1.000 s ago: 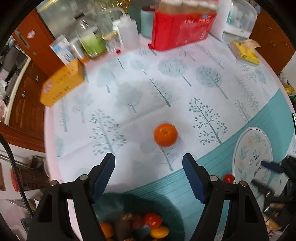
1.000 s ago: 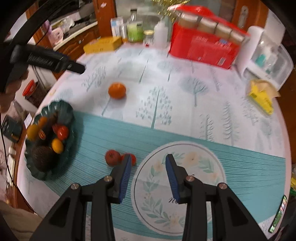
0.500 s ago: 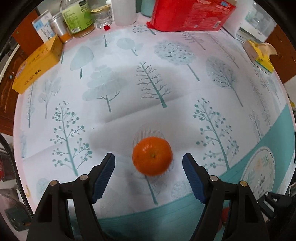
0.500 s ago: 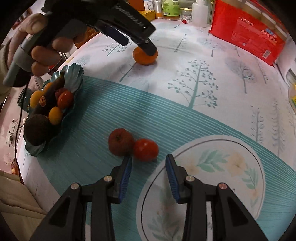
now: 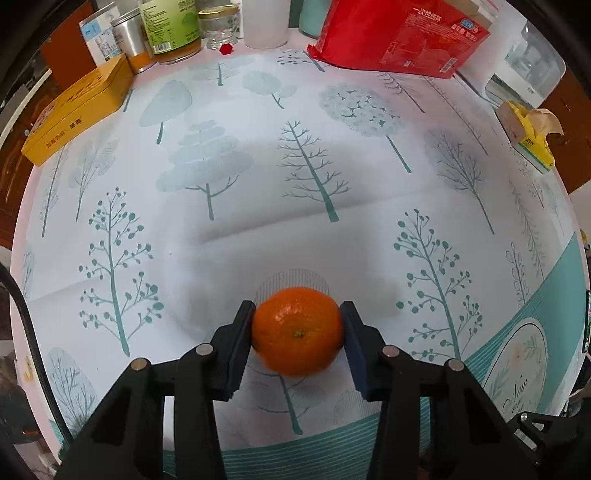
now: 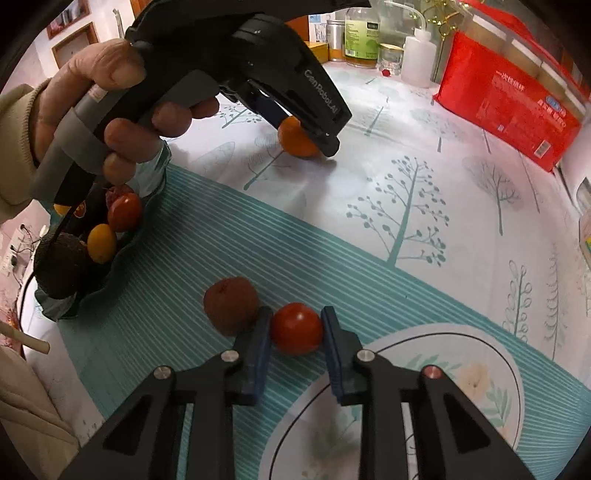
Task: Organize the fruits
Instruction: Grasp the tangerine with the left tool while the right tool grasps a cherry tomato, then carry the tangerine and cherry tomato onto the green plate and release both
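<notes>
My left gripper (image 5: pixel 297 332) is shut on an orange mandarin (image 5: pixel 297 330) that rests on the tree-print tablecloth; the mandarin also shows in the right wrist view (image 6: pixel 295 142) under the left gripper's body. My right gripper (image 6: pixel 296 326) is closed around a red cherry tomato (image 6: pixel 296 328) on the teal striped part of the cloth, both pads touching it. A brownish-red round fruit (image 6: pixel 231 304) lies just left of the tomato, against the left finger. A dark green fruit bowl (image 6: pixel 122 254) at the left holds several fruits.
At the table's far edge stand a red package (image 5: pixel 399 33), jars and bottles (image 5: pixel 173 27), and a yellow box (image 5: pixel 77 107). A yellow tissue pack (image 5: pixel 528 129) lies at the right. The person's hand (image 6: pixel 92 110) holds the left gripper above the bowl.
The left gripper moved forward to the mandarin and closed on it. The right gripper moved forward and down, and closed around the cherry tomato.
</notes>
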A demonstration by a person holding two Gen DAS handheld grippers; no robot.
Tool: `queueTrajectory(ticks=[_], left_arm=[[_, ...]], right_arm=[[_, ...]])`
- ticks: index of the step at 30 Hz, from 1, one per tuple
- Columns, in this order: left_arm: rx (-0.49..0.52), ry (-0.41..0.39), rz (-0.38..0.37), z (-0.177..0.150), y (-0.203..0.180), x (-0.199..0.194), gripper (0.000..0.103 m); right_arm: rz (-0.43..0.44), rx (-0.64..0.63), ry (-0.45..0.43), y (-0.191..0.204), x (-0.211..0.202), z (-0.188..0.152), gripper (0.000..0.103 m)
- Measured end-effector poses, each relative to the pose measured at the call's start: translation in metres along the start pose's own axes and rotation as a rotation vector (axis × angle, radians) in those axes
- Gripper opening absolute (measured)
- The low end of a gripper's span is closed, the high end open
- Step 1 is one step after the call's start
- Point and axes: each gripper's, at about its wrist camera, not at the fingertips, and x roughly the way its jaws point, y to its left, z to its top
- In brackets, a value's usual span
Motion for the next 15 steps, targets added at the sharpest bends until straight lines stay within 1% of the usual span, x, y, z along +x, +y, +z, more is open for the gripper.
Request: queueTrajectory(ticks=[3, 7, 12, 15], left_arm=[[-0.006, -0.011, 0.001, -0.005, -0.004, -0.003, 0.044], [-0.004, -0.003, -0.011, -0.013, -0.005, -0.011, 0.043], [0.028, -0.024, -0.010, -0.031, -0.012, -0.042, 0.043], [0.044, -0.028, -0.023, -0.046, -0.019, -0.066, 0.043]], right_arm=[[-0.025, -0.003, -0.011, 0.004, -0.001, 0.000, 0.026], [-0.042, 0.015, -0.015, 0.007, -0.004, -0.003, 0.025], [-0.049, 0.067, -0.007, 0.006, -0.007, -0.005, 0.025], [-0.056, 0.100, -0.007, 0.006, -0.014, -0.009, 0.025]])
